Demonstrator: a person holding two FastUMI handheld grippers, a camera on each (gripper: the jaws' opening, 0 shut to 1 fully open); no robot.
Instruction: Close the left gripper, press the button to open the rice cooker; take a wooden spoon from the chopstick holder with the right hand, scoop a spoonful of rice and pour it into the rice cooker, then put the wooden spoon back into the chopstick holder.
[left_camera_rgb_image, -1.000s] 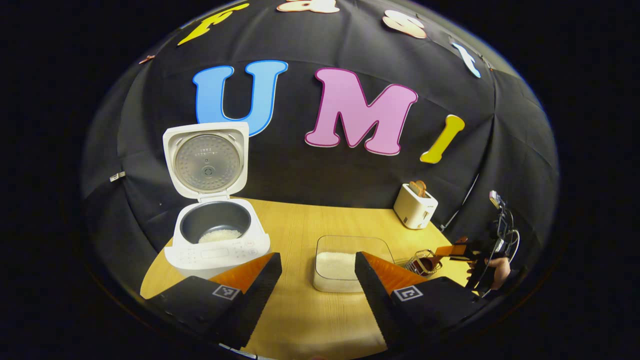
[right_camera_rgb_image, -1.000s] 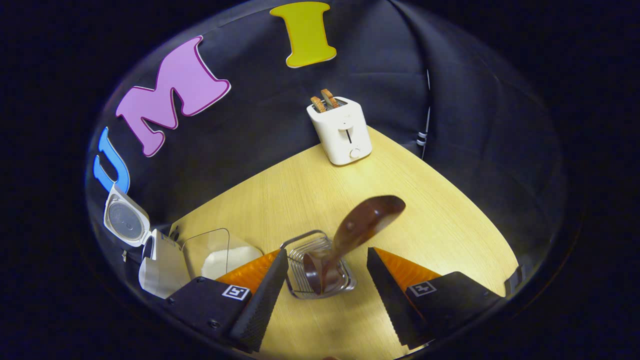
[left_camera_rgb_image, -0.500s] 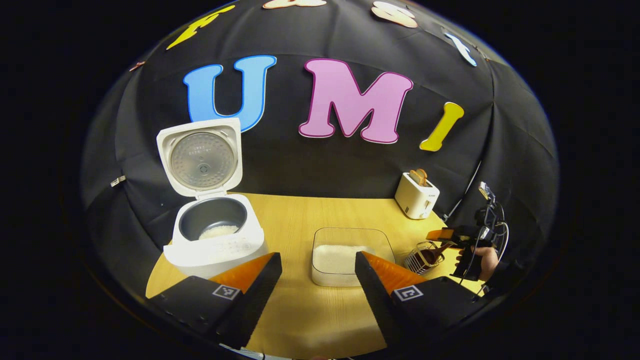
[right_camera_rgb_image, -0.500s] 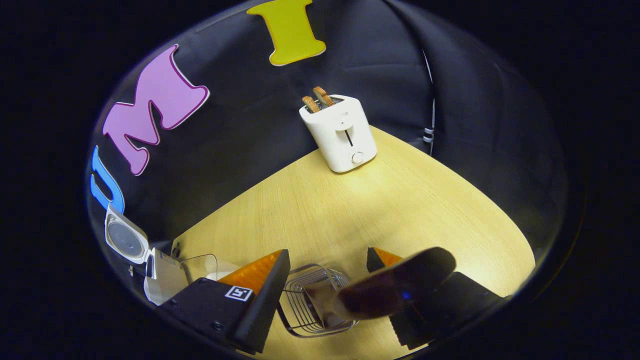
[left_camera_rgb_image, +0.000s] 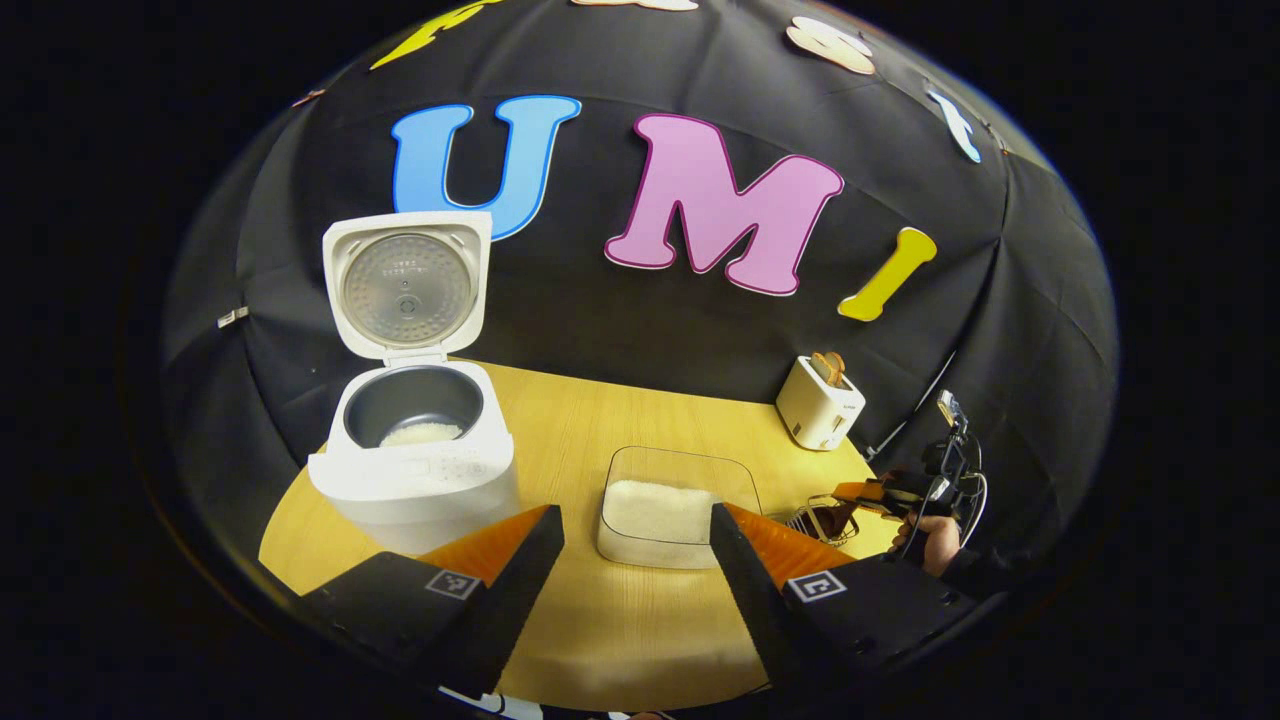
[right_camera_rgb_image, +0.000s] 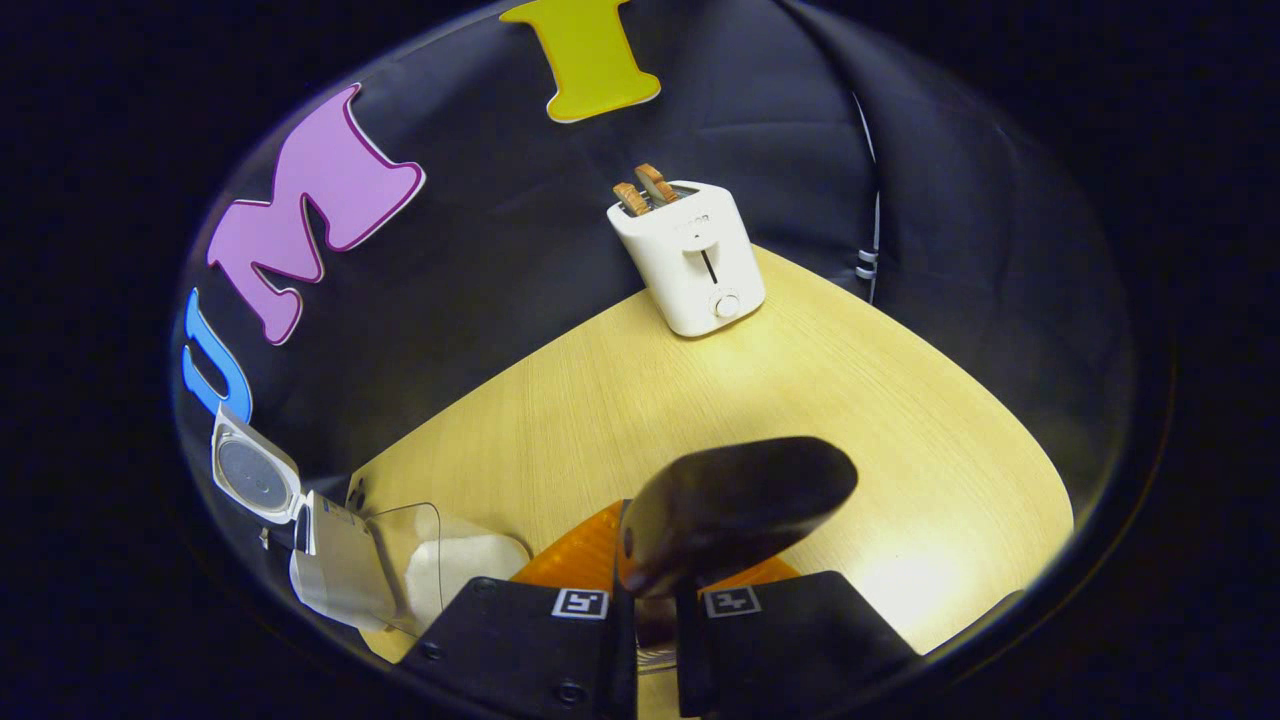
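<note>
Two grippers are in your hands, and from left to right the table (left_camera_rgb_image: 590, 620) reads like this. Farthest left stands the rice cooker (left_camera_rgb_image: 412, 470), its lid (left_camera_rgb_image: 405, 285) swung fully up against the booth wall and a small heap of white rice lying in the dark inner pot. In the right gripper view the cooker (right_camera_rgb_image: 330, 560) sits at the far left edge, side-on. Your left gripper (left_camera_rgb_image: 637, 560) hangs above the near edge of the table with its two fingers spread wide apart and nothing between them. Past those fingers, toward the middle, lies the clear rice container (left_camera_rgb_image: 675, 505), a bed of rice covering its floor; in the right gripper view it (right_camera_rgb_image: 440, 560) stands just beside the cooker. Right of the container you can make out the wire chopstick holder (left_camera_rgb_image: 815, 520), partly hidden behind your left gripper's right finger. Your right gripper (right_camera_rgb_image: 645, 610) has its fingers drawn in on the handle of the wooden spoon (right_camera_rgb_image: 735, 510), whose dark bowl rises tilted up and to the right, close to the camera. In the left gripper view that gripper (left_camera_rgb_image: 865, 493) and your hand (left_camera_rgb_image: 925, 540) sit just beside the holder. Farthest back on the right stands the white toaster (right_camera_rgb_image: 690, 255), with two slices of toast upright in its slots.
</note>
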